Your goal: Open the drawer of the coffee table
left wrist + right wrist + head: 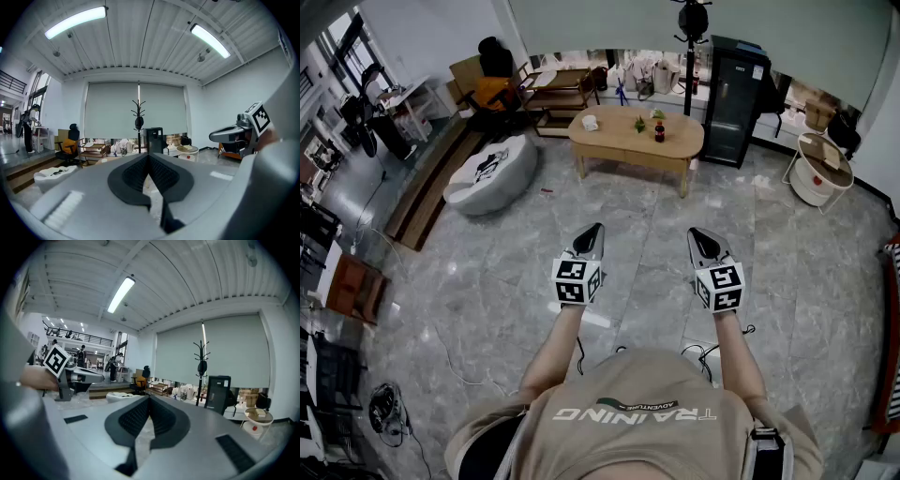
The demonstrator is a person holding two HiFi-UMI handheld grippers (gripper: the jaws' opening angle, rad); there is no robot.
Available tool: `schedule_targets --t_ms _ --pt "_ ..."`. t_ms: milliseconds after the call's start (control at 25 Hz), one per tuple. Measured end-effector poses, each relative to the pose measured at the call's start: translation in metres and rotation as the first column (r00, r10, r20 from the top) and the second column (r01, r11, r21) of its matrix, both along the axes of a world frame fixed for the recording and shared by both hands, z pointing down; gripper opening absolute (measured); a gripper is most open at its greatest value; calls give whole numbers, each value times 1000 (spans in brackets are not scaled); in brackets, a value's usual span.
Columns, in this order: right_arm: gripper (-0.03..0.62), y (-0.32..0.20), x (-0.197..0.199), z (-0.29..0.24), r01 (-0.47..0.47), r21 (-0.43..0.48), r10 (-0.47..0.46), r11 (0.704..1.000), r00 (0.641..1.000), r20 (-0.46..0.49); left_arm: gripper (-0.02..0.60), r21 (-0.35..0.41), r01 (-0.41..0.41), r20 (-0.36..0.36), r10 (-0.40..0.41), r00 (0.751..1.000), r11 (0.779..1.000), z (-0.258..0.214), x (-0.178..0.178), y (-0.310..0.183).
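1. Plainly not begun: the coffee table stands well apart from the person, across the grey floor, and no drawer shows pulled out.
2. Left gripper and right gripper are held out side by side. Both claws are closed tip to tip, with nothing in either.
3. Left to do, by my reckoning: approach, grip the drawer front, pull.
4. The drawer itself is too small to make out from here.
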State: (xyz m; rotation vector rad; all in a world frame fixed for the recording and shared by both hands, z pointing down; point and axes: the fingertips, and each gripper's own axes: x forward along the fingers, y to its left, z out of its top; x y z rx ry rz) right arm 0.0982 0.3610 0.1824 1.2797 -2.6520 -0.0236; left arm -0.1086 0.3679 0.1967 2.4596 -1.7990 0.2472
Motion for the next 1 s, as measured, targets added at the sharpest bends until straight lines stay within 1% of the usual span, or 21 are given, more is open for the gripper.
schedule_targets --t_ms 360,560,720,1000 --pt "3 -10 -11 -5 6 16 -6 1000 1000 -2 5 11 -21 17 21 1000 1000 0 -2 -4" --pt "4 -12 -16 -2 23 15 -23 1000 1000 11 6 -2 -8 5 8 1000 1000 6 -13 -7" --pt "5 -13 -24 2 30 16 -29 999 1000 -6 6 -19 -13 -16 12 1000 1000 13 -17 -11" --pt "5 -26 -29 11 -16 -11 16 1000 1000 -14 5 -24 -20 -21 20 1000 999 18 -30 -25"
